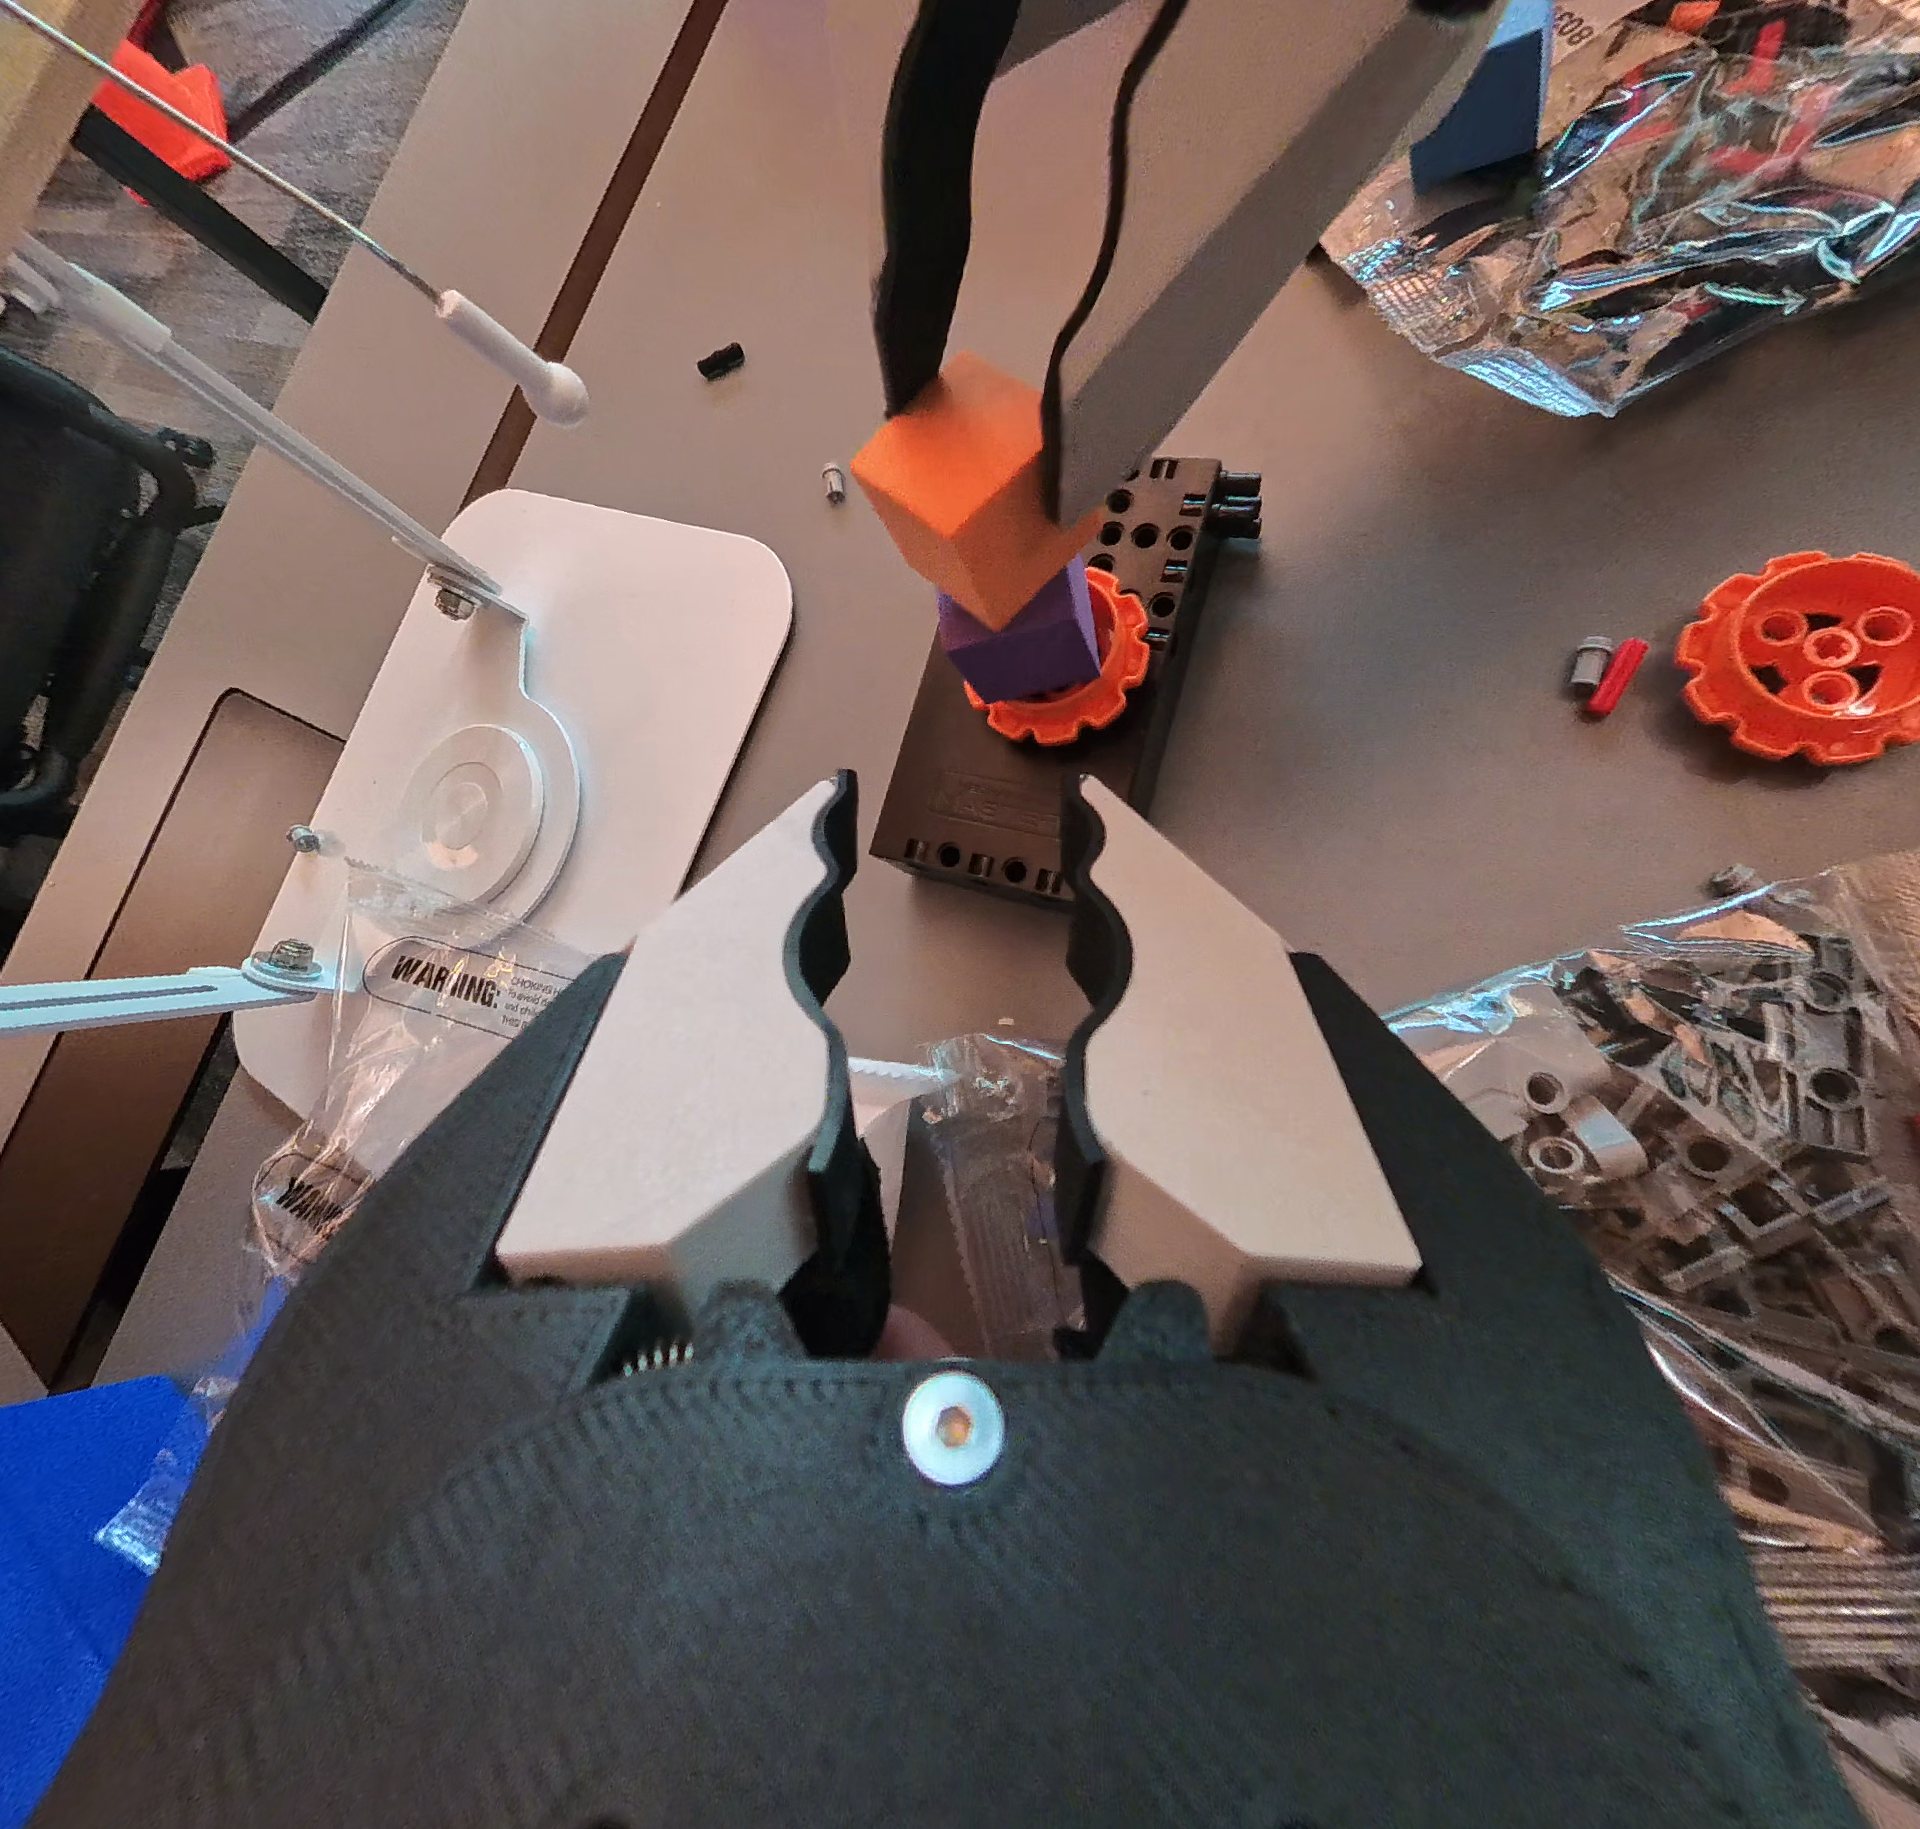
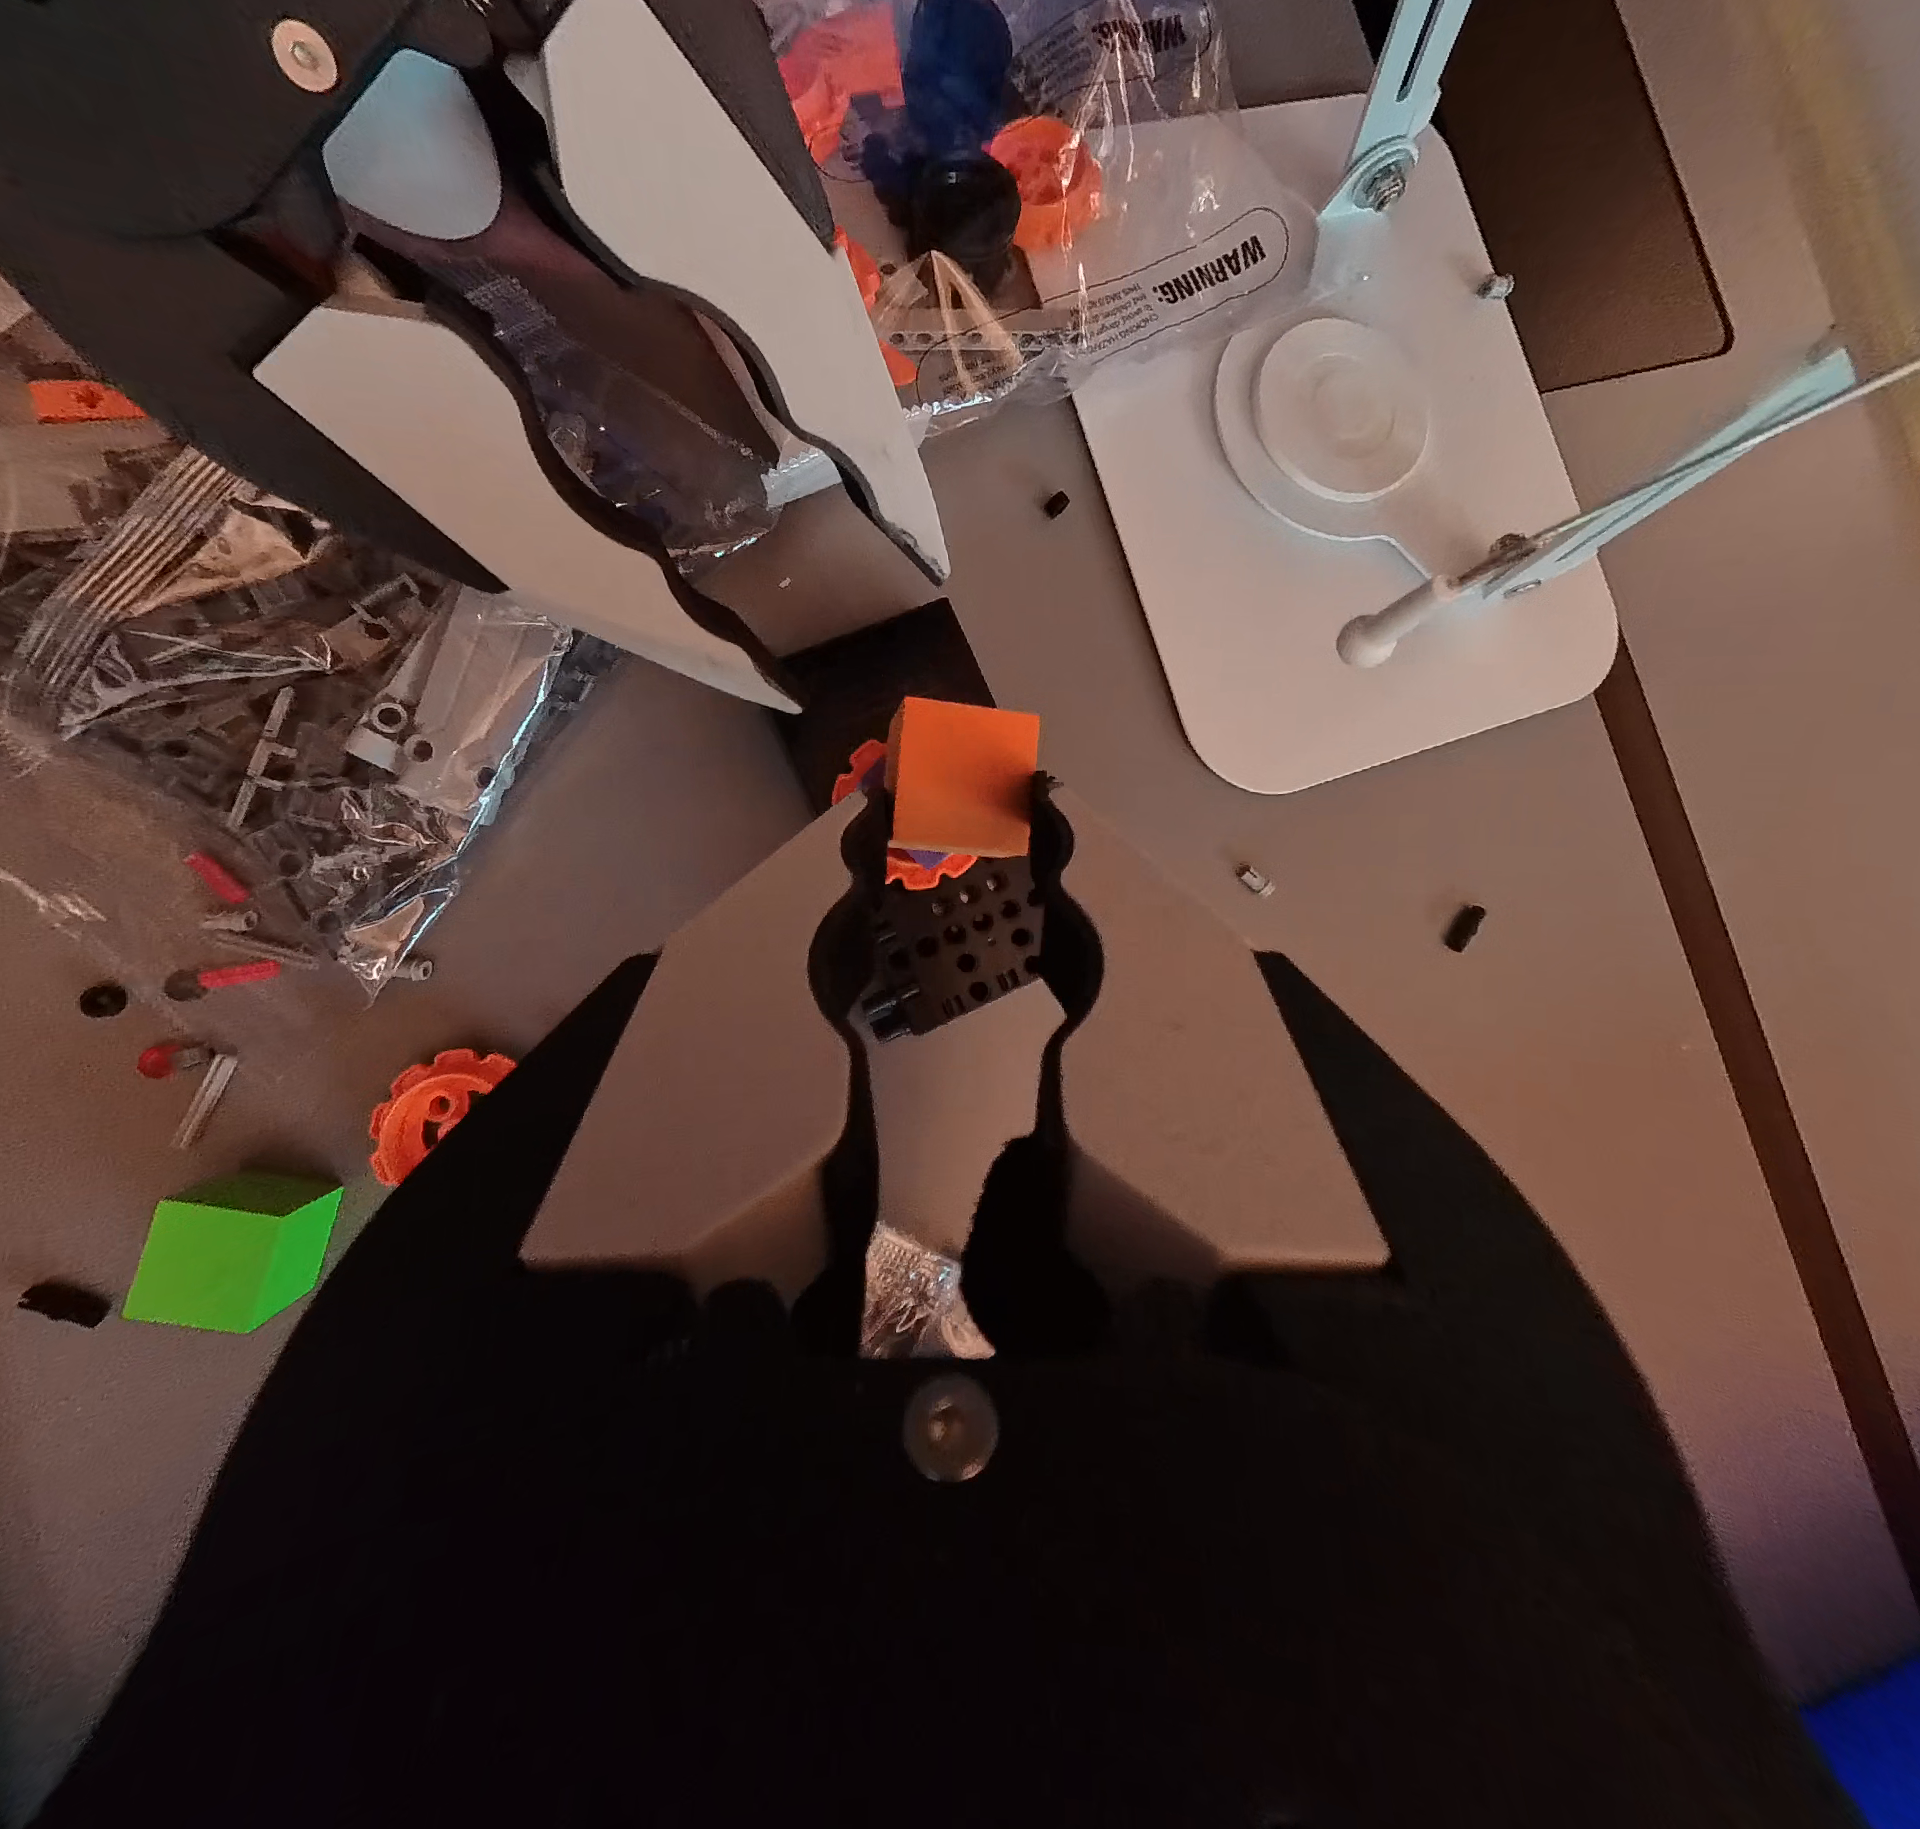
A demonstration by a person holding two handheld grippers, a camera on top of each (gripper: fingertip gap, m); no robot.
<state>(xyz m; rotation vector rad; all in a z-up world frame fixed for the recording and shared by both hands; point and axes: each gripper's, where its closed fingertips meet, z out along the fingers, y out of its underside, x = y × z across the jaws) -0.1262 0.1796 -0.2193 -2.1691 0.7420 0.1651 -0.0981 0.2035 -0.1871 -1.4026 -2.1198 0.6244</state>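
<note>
Pinching the small orange foam-like cube (image 2: 966, 780) at their very tips, the right gripper (image 2: 961, 808) jaws hold it above the purple cube (image 1: 1023, 636), which sits on an orange toothed plastic wheel (image 1: 1060, 683) atop a black perforated building block (image 1: 1049, 699) on the grey table (image 1: 1403, 574). Jaws of the left gripper (image 1: 961, 813) stand spread with nothing between them, hovering just short of that black block's near end.

Judging from the left wrist view, the orange cube hangs tilted and skewed against the purple one; a clean placement would call for squaring the faces and coming down gently, since the grip is only at the fingertips and the wheel underneath may rock.

Whether orange and purple cubes already touch cannot be told. From the right wrist view the purple cube is almost wholly hidden behind the orange one. Contents of the crinkled clear bags (image 1: 1683, 1135) are hard to make out under glare, and a bright green cube (image 2: 234, 1249) lies well apart.
</note>
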